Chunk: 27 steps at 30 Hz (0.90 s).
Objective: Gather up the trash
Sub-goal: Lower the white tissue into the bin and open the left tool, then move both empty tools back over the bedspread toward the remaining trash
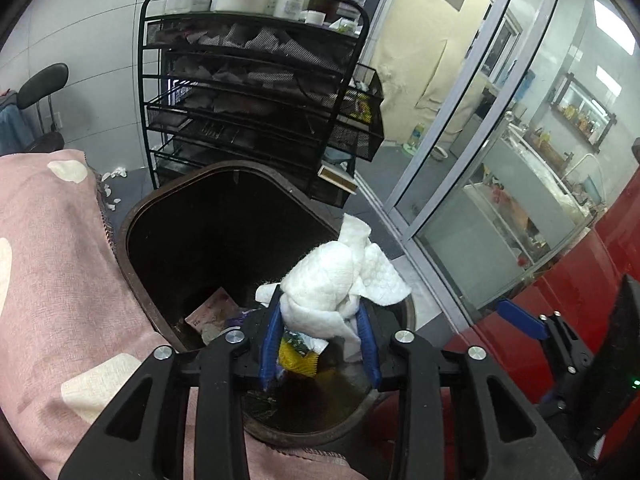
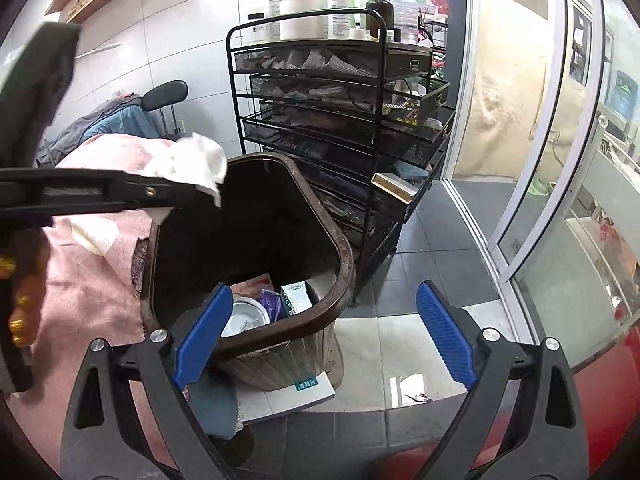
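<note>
A room with a tiled floor and glass doors on the right. A tall black wire rack stands at the back, bottles on its top shelf and crumpled papers in its trays. To the left lies a pink cloth with pale spots.

In front of the rack stands a dark brown bin, open at the top. Some rubbish already lies at its bottom: a flat packet, a round foil lid, a bit of purple wrapper. So part of the collecting looks done. A few white scraps lie on the floor beside the pink cloth, and a small scrap lies on the tiles near the right claw, so some likely remains to pick up.

The left claw points steeply down over the near rim of the bin. Its blue pads sit narrowly apart on either side of a bunched white tissue, with a yellow wrapper tucked beneath it. The bundle hangs above the bin's mouth, not yet dropped in; whether the pads press it firmly is hard to tell.

The right claw is tilted down beside the bin, spread wide and holding nothing
</note>
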Tool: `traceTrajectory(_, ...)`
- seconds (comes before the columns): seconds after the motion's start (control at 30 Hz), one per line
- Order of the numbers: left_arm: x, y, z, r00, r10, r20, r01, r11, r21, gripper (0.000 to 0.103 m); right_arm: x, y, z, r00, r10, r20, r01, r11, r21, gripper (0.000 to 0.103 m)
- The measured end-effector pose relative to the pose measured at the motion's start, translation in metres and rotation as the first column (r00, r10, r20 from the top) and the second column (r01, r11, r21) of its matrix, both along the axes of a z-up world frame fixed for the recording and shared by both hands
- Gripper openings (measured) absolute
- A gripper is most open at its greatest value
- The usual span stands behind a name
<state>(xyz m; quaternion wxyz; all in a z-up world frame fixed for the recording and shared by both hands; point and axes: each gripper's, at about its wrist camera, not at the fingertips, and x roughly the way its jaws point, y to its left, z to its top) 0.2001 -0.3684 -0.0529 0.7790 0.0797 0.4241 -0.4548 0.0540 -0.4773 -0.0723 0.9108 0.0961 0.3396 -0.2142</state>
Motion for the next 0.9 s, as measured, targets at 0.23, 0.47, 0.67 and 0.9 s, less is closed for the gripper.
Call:
traceTrajectory(0.23,0.001,0.002,-0.001,0.998,0.034,0.047,-0.035,0.999,0.026,0.079,0.004,0.007,-0.001,0.999,0.044,0.0,-0.044,0.999,0.015,0.092)
traceTrajectory(0.47,-0.006,0.026,0.018,0.995,0.063,0.081,-0.06,0.997,-0.038,0.092,0.009,0.01,-0.001,0.999,0.05,-0.012,-0.05,0.999,0.014,0.093)
traceTrajectory(0.67,-0.021,0.052,0.029,0.989,0.072,0.126,-0.066,0.997,-0.05,0.095,0.014,0.011,0.001,0.998,0.056,-0.018,-0.056,0.998,0.014,0.095)
traceTrajectory(0.9,-0.034,0.091,0.037,0.977,0.114,0.179,-0.102,0.992,-0.073,0.098,0.017,0.013,0.011,0.999,0.048,-0.017,-0.048,0.999,-0.014,0.095)
